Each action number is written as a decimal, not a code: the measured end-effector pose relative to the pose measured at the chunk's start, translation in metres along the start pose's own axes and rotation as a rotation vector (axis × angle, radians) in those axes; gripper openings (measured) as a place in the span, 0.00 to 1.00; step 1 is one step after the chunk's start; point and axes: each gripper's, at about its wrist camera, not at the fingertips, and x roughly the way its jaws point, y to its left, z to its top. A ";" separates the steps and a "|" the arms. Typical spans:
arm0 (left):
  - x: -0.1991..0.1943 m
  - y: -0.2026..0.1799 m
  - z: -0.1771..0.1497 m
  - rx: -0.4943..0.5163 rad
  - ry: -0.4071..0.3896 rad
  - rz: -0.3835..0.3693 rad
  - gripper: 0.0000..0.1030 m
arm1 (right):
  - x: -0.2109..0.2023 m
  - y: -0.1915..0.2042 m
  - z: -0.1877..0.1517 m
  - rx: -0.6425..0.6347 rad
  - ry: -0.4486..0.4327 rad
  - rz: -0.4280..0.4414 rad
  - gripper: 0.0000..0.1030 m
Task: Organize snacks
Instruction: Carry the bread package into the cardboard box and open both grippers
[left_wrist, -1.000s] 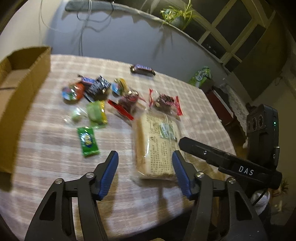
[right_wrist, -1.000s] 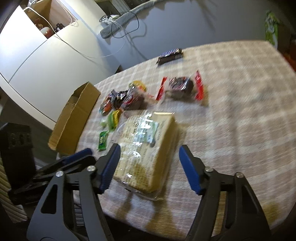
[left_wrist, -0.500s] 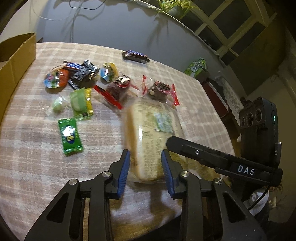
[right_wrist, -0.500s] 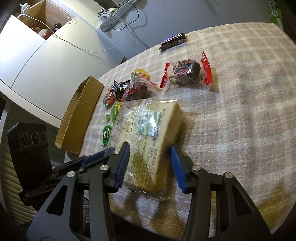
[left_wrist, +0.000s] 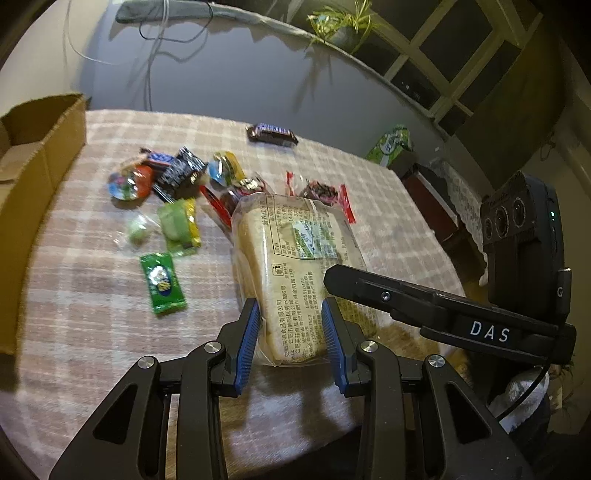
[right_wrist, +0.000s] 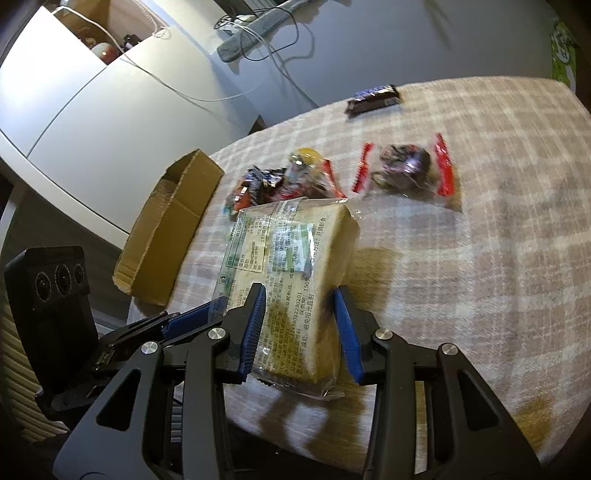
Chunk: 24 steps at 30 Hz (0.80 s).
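At the near edge of a round table (left_wrist: 74, 280) draped in a pale plaid cloth, two hand-held grippers are clamping the same clear-wrapped loaf of bread (left_wrist: 295, 266) from its near end. The left gripper (left_wrist: 291, 332) is standing narrowed to the width of the loaf's corner, its blue pads pressing the wrapper on both sides. The right gripper (right_wrist: 299, 325) is working just beside it, its jaws closing on the neighbouring stretch of the loaf, the plastic already creasing against the pads. One of its black fingers is reaching across the right of the left camera's view, touching the bag. The loaf is lying label-up, its far end pointing toward a scatter of small snacks: a green sachet (left_wrist: 161, 283) just to its left, a yellow-green pack (left_wrist: 180, 225) beyond that, a dark cluster of wrapped sweets (left_wrist: 173, 177) farther back, and a red-ended packet (right_wrist: 404, 170) near the loaf's far end. A dark chocolate bar (left_wrist: 272, 133) is sitting alone, well apart, near the table's far rim. An open cardboard box (right_wrist: 173, 229) is resting at the table's left side, apart from the loaf. A potted plant (left_wrist: 341, 24) is trailing from the sill behind the table.
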 end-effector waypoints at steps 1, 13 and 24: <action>-0.005 0.002 0.000 -0.001 -0.012 0.001 0.32 | 0.000 0.004 0.002 -0.007 -0.002 0.003 0.39; -0.058 0.035 0.012 -0.041 -0.140 0.059 0.32 | 0.021 0.071 0.032 -0.130 -0.009 0.070 0.39; -0.105 0.090 0.017 -0.118 -0.227 0.152 0.32 | 0.072 0.145 0.050 -0.257 0.036 0.146 0.39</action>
